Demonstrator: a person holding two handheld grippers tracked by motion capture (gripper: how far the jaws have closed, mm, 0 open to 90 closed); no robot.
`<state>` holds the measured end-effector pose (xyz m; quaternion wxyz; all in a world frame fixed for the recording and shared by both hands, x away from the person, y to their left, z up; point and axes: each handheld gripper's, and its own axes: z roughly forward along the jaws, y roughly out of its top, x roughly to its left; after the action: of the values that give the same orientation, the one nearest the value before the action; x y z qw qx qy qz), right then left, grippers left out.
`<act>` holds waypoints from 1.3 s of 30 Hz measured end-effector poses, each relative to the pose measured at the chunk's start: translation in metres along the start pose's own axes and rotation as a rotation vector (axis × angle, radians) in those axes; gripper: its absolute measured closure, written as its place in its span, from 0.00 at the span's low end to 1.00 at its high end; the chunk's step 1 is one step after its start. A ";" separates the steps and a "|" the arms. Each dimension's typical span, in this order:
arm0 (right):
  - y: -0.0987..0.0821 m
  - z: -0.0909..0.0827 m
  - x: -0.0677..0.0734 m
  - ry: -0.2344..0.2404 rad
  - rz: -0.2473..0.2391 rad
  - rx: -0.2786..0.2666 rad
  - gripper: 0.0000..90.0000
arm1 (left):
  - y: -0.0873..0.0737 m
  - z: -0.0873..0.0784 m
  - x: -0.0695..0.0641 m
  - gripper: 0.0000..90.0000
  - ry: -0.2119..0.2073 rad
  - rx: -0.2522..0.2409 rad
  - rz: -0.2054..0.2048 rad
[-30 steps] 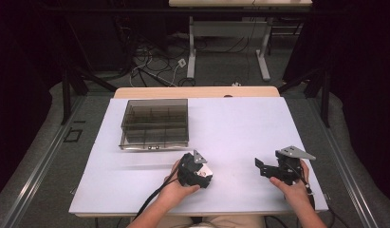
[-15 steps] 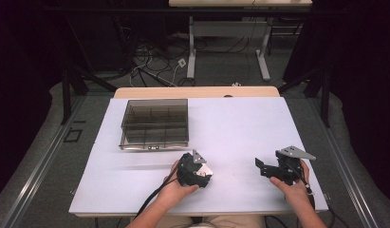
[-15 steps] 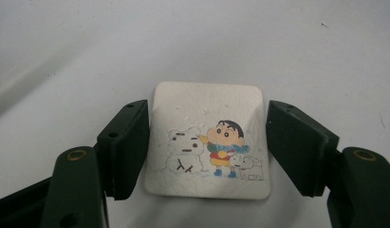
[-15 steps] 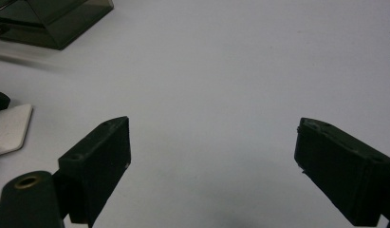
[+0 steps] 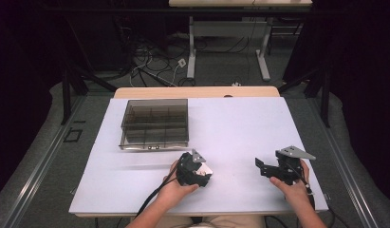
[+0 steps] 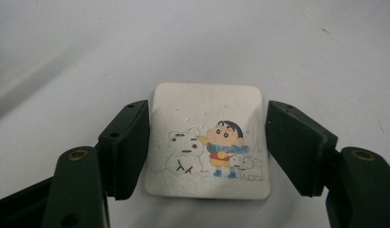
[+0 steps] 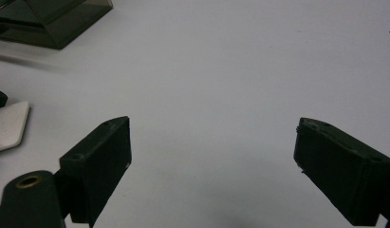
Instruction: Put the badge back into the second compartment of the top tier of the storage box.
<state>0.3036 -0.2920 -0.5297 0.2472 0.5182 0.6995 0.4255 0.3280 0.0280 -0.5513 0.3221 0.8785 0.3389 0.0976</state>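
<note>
One white table (image 5: 240,133) carries one smoky box (image 5: 154,123), far left, with a grid of compartments whose number is too blurred to tell. One card (image 6: 207,142) lies near the middle; on it are drawn one child, one snowman and one small dog. Two grippers: left (image 5: 195,171), right (image 5: 261,167). Two hands hold them.

We see a white table (image 5: 240,128) carrying a dark, see-through compartment box (image 5: 154,124) at its far left. Nearer us, a small white card (image 6: 208,142) with a cartoon drawing lies flat on it.
</note>
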 end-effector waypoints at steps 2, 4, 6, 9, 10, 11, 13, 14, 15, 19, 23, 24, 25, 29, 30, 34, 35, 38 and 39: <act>0.000 0.000 0.000 0.000 -0.001 0.000 0.14 | 0.000 -0.001 0.001 0.37 0.000 -0.006 -0.010; 0.000 0.000 0.000 0.000 -0.002 0.000 0.14 | 0.001 -0.003 0.001 0.37 0.002 -0.009 -0.015; 0.000 0.000 0.000 -0.001 -0.002 0.000 0.14 | 0.002 -0.005 0.002 0.37 0.003 -0.011 -0.026; 0.000 0.000 0.000 -0.001 -0.001 0.000 0.14 | 0.003 -0.007 0.003 0.37 0.005 -0.010 -0.039; 0.000 0.000 0.000 0.000 -0.001 0.001 0.14 | 0.003 -0.008 0.004 0.37 0.007 -0.011 -0.046; 0.000 0.000 0.000 0.000 -0.001 0.001 0.14 | 0.004 -0.009 0.004 0.37 0.009 -0.016 -0.052; 0.000 0.000 0.000 0.000 -0.005 0.000 0.14 | 0.004 -0.011 0.004 0.37 0.008 -0.021 -0.070; 0.000 0.000 0.000 -0.001 -0.005 0.001 0.14 | 0.005 -0.012 0.005 0.37 0.013 -0.021 -0.070; 0.000 0.000 0.000 -0.001 -0.005 0.001 0.14 | 0.005 -0.013 0.005 0.37 0.015 -0.022 -0.073; 0.000 0.000 0.000 -0.004 -0.007 0.001 0.14 | 0.007 -0.018 0.006 0.37 0.019 -0.029 -0.106; 0.000 0.000 0.000 -0.001 -0.005 0.000 0.14 | 0.009 -0.022 0.007 0.37 0.029 -0.036 -0.124; 0.000 0.000 0.000 -0.001 -0.005 0.000 0.14 | 0.009 -0.023 0.007 0.37 0.027 -0.037 -0.135; 0.000 0.000 0.000 -0.001 -0.006 0.000 0.14 | 0.010 -0.024 0.007 0.37 0.033 -0.035 -0.136; 0.000 0.000 0.000 -0.001 -0.006 0.000 0.14 | 0.012 -0.028 0.008 0.37 0.041 -0.045 -0.148; 0.000 0.000 0.000 -0.001 -0.006 0.000 0.14 | 0.012 -0.030 0.008 0.37 0.040 -0.044 -0.158; 0.000 0.001 0.000 -0.008 -0.004 -0.006 0.14 | 0.015 -0.034 0.007 0.37 0.042 -0.054 -0.190; 0.000 0.000 0.000 -0.002 -0.005 0.000 0.14 | 0.015 -0.036 0.007 0.37 0.047 -0.056 -0.193; 0.000 0.000 0.000 -0.001 -0.007 0.001 0.14 | 0.017 -0.040 0.007 0.37 0.053 -0.062 -0.217; 0.000 0.000 0.000 -0.001 -0.007 0.000 0.14 | 0.018 -0.042 0.007 0.37 0.055 -0.062 -0.220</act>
<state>0.3037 -0.2922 -0.5300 0.2491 0.5159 0.7013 0.4242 0.3267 0.0435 -0.5078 0.3487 0.8226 0.4387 0.0963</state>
